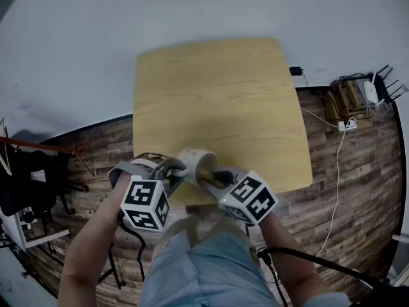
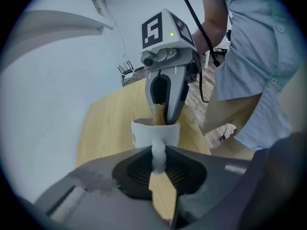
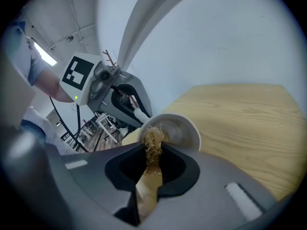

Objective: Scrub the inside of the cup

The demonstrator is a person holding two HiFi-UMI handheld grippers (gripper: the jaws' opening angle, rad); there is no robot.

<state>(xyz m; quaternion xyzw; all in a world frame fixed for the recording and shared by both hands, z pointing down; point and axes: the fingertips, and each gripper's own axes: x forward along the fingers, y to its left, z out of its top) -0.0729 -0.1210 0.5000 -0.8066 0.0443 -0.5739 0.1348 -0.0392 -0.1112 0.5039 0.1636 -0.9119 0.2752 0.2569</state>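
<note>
L gripper (image 2: 158,166): jaws clamped on the handle (image 2: 158,152) of the cup (image 2: 156,131). Cup's white, held up over the near edge of the desk (image 1: 217,94), tipped on its side, mouth facing R gripper (image 3: 152,166). R jaws closed on a brown fibre scrubber (image 3: 153,143). Its tuft sits at the cup mouth, just past the rim. Grippers are nose-to-nose, close together. Desk is light wood w/ plank floor (image 1: 358,171) around it.
</note>
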